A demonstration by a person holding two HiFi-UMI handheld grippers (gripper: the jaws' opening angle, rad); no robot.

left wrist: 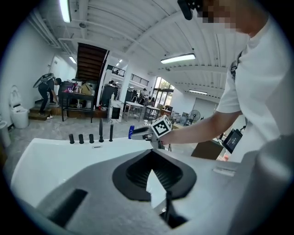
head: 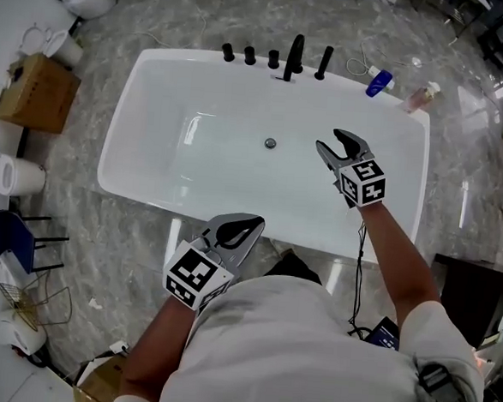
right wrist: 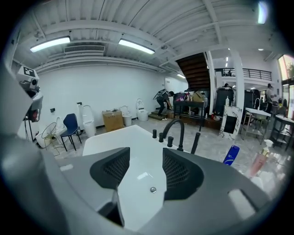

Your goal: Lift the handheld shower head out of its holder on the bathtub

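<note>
The handheld shower head [head: 325, 62] is a slim black rod that stands upright in its holder on the far rim of the white bathtub [head: 139, 93]. It sits just right of the arched black faucet [head: 293, 57] and shows as the shower head [right wrist: 196, 142] in the right gripper view and the shower head [left wrist: 111, 132] in the left gripper view. My right gripper [head: 327, 138] hangs over the tub's right half, short of the rod, open and empty. It points at the fixtures as the right gripper [right wrist: 146, 151]. My left gripper [head: 259, 222] is at the near rim, shut on nothing.
Three black knobs [head: 250, 56] line the rim left of the faucet. The drain [head: 270, 143] lies mid-tub. A blue bottle [head: 378, 82] and a pink bottle [head: 420, 98] stand by the far right corner. On the left of the tub are a cardboard box [head: 36, 91] and a blue chair [head: 4, 239].
</note>
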